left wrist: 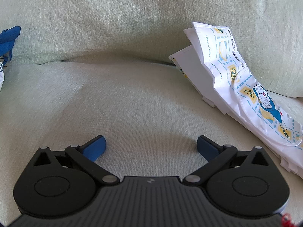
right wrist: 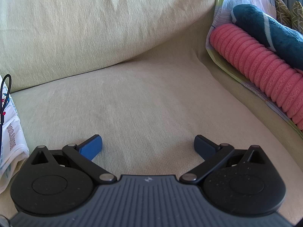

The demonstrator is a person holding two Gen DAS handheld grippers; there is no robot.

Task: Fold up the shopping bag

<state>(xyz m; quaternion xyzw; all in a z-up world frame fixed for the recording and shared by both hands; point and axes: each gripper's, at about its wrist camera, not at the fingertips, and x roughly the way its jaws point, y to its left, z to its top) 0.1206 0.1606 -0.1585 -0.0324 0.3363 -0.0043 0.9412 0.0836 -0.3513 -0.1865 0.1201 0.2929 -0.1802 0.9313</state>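
A white shopping bag (left wrist: 244, 87) printed with a blue cartoon cat and yellow squares lies folded and crumpled on the sofa seat, at the right of the left wrist view. Its edge (right wrist: 13, 132) also shows at the far left of the right wrist view. My left gripper (left wrist: 151, 144) is open above bare seat cushion, left of the bag and apart from it. My right gripper (right wrist: 148, 143) is open too, over bare cushion to the right of the bag. Neither holds anything.
The pale green sofa seat (left wrist: 123, 102) and back cushion (right wrist: 85, 28) fill both views. A blue fabric item (left wrist: 8, 41) sits at the far left. A pink ribbed roll (right wrist: 265, 71) and a dark teal cloth (right wrist: 265, 26) lie at the right. A thin black cable (right wrist: 4, 98) loops over the bag's edge.
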